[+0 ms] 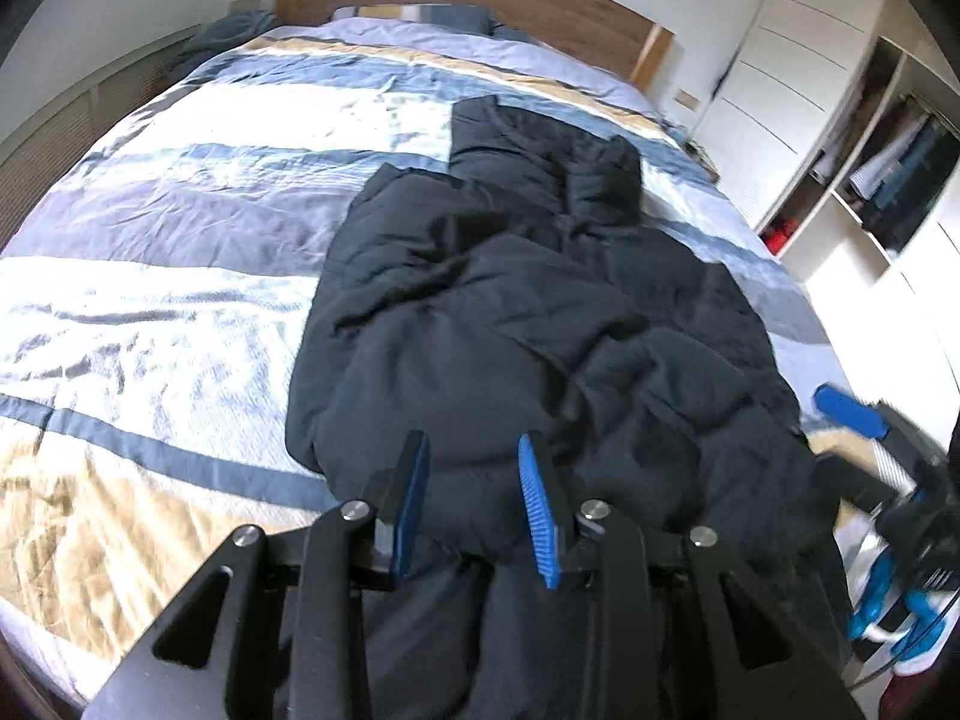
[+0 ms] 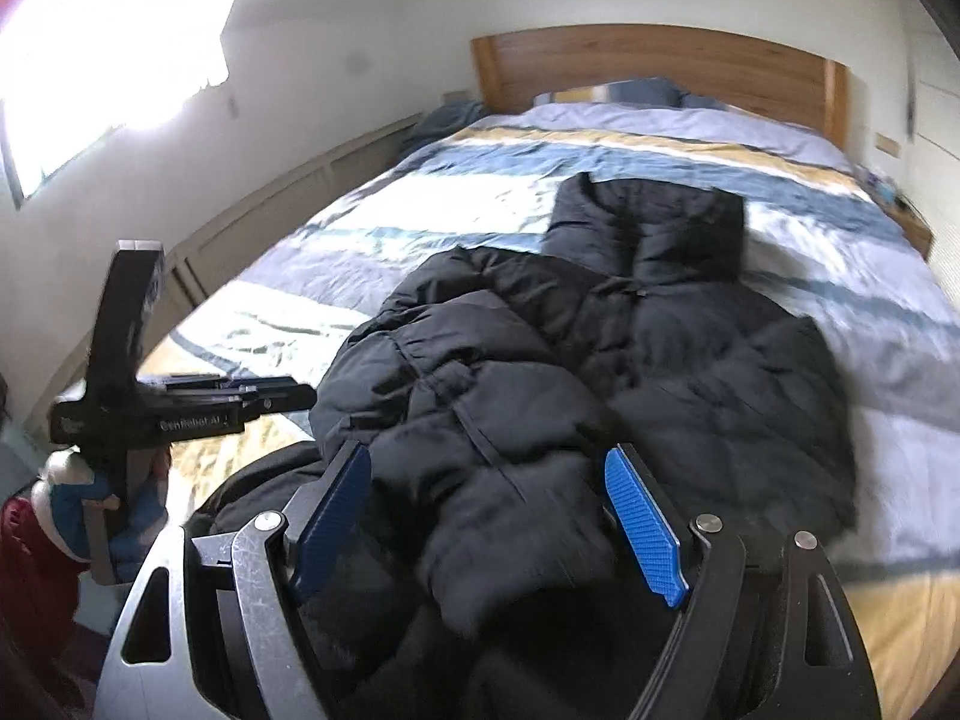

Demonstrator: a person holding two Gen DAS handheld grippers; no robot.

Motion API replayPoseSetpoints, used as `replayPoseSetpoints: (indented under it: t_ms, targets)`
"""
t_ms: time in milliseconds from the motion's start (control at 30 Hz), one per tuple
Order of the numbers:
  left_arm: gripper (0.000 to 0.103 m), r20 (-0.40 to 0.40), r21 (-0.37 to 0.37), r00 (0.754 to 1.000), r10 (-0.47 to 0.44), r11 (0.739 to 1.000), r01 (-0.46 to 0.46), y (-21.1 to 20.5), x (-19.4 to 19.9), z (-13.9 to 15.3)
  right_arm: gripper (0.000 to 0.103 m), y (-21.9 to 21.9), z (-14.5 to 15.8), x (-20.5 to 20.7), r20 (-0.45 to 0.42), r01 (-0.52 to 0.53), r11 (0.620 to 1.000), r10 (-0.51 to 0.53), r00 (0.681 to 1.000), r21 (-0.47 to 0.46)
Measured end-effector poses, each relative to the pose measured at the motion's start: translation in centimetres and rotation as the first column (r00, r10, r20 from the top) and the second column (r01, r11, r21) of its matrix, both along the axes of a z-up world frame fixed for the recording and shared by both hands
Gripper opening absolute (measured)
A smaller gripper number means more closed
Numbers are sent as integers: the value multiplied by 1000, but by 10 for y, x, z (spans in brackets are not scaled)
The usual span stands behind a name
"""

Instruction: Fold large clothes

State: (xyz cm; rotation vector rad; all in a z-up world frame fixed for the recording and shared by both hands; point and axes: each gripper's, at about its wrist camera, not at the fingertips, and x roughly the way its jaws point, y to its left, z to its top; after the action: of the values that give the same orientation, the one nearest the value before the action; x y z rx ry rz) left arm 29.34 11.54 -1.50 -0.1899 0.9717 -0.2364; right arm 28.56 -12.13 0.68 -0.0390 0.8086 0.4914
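Left gripper (image 1: pixel 474 450) pitched down, blue pads partly apart, nothing pinched between them. Right gripper (image 2: pixel 489 468) also pitched down, jaws wide, pads clear of any grip. In the left wrist view the right gripper sits at the right edge, blurred. In the right wrist view the left gripper's black body shows at the left edge, a hand (image 2: pixel 99 495) below it.

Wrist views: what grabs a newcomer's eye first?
A crumpled black puffer jacket sprawls down the middle of the bed, collar toward the wooden headboard. It contrasts sharply with the striped blue, white and tan duvet. Blue-padded fingers frame its near hem.
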Motion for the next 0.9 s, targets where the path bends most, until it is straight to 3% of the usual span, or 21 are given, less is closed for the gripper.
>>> replayPoseSetpoints:
  t_ms: [200, 333, 433, 533, 733, 900]
  targets:
    - [30, -69, 30, 998, 3, 1000, -1, -10, 23, -32, 80, 15, -46, 27, -77, -33, 997, 28, 997, -64]
    - [30, -132, 84, 991, -12, 996, 23, -24, 25, -66, 78, -7, -75, 30, -131, -9, 996, -2, 991, -86]
    - [30, -123, 110, 992, -6, 994, 20, -29, 22, -67, 78, -22, -81, 29, -146, 20, 994, -36, 989, -105]
    - [30, -96, 95, 995, 1, 995, 8, -29, 15, -51, 78, -41, -79, 23, -156, 48, 995, -62, 986, -89]
    - [30, -19, 61, 1000, -21, 998, 22, -44, -3, -23, 78, -45, -47, 3, -59, 55, 995, -60, 996, -79]
    - [30, -37, 80, 999, -12, 997, 15, -53, -9, -31, 78, -28, -31, -12, 3, -7, 999, 7, 1000, -35]
